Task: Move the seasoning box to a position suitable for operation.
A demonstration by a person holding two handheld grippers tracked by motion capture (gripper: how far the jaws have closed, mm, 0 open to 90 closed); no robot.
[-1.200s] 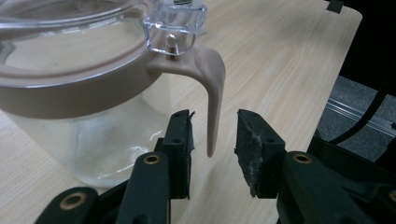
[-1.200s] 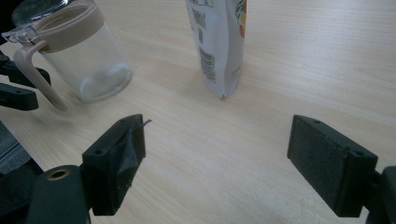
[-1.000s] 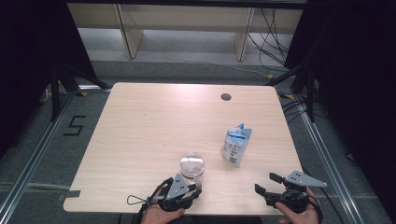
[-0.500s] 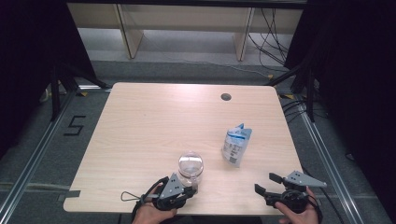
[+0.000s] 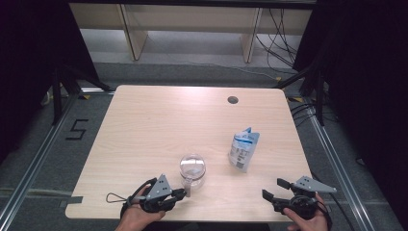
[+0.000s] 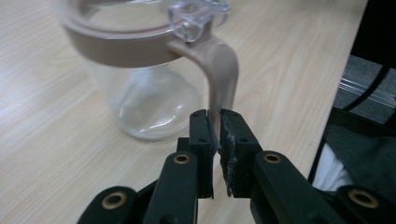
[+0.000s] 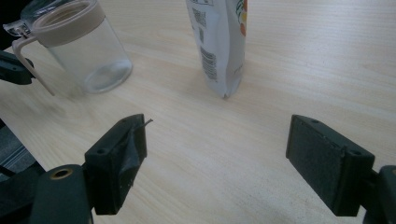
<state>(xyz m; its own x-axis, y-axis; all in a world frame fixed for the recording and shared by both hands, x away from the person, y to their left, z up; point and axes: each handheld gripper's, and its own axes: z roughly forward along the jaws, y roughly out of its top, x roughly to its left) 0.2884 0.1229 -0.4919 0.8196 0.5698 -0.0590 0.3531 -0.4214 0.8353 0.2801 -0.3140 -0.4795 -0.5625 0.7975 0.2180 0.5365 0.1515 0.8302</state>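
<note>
A clear glass jar (image 5: 192,169) with a beige rim and a clear lid stands near the table's front edge. Its beige handle (image 6: 222,70) curves down toward me. My left gripper (image 6: 215,135) is shut on the handle's lower end, and in the high view the left gripper (image 5: 182,192) sits just in front of the jar. A white and blue pouch (image 5: 243,149) stands upright to the right of the jar. My right gripper (image 5: 273,188) is open at the front right, with bare table between its jaws. From the right gripper (image 7: 217,144), the jar (image 7: 88,51) and the pouch (image 7: 219,42) lie ahead.
The light wooden table (image 5: 159,125) has a dark round cable hole (image 5: 233,100) near its far edge. Metal floor rails run along both sides of the table. Shelving legs and cables stand beyond the far edge.
My left hand and gripper have shifted a little to the left along the front edge. The right gripper and the pouch have stayed where they were.
</note>
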